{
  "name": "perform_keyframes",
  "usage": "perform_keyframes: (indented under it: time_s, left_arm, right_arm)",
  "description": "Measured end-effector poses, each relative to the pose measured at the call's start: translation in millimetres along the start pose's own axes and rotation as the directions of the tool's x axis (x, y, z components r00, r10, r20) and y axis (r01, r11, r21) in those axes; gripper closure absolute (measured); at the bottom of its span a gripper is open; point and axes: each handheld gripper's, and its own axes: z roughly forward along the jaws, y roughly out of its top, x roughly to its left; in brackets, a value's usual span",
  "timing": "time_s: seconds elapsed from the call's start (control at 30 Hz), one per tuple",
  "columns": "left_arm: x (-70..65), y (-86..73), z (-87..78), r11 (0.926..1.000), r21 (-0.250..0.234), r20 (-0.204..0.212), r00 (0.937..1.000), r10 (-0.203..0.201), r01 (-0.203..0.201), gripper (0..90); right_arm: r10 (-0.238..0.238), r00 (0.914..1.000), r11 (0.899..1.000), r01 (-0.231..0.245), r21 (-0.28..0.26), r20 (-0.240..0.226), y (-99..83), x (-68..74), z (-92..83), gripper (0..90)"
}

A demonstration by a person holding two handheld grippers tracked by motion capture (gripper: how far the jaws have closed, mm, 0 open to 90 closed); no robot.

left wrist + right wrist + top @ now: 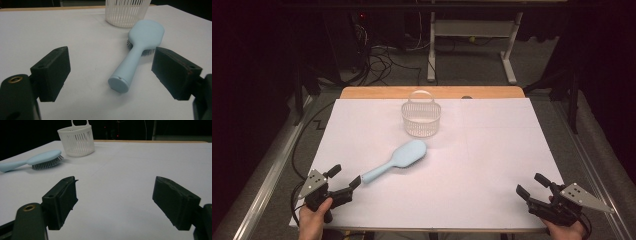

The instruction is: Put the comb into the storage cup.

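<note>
From the high view, your left gripper sits at the near left corner of the worktop, jaws apart and empty, just short of the handle end of the blue hairbrush; the white basket stands beyond it. In the left gripper view, the handle points at you between the spread jaws: you're on the approach, so ease forward and close. In the right gripper view, your right gripper waits wide apart, holding nothing.
</note>
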Motion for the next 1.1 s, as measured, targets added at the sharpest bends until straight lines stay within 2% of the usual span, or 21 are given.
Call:
perform_keyframes:
  time_s: [0.23,1.1]
  left_arm:
    - [-0.4,-1.4,-4.0,0.9999,-0.009,-0.002,0.9999,-0.01,0.01,16.1]
    - [-4.2,-0.4,-6.1,0.9999,-0.016,0.003,1.0,0.005,-0.005,15.9]
  right_arm:
    - [-0.008,0.9999,1.0,0.008,0.001,-0.007,0.8,1.4,2.2,20.2]
    - [-0.008,0.9999,1.0,0.008,0.004,-0.01,0.7,1.4,1.8,20.2]
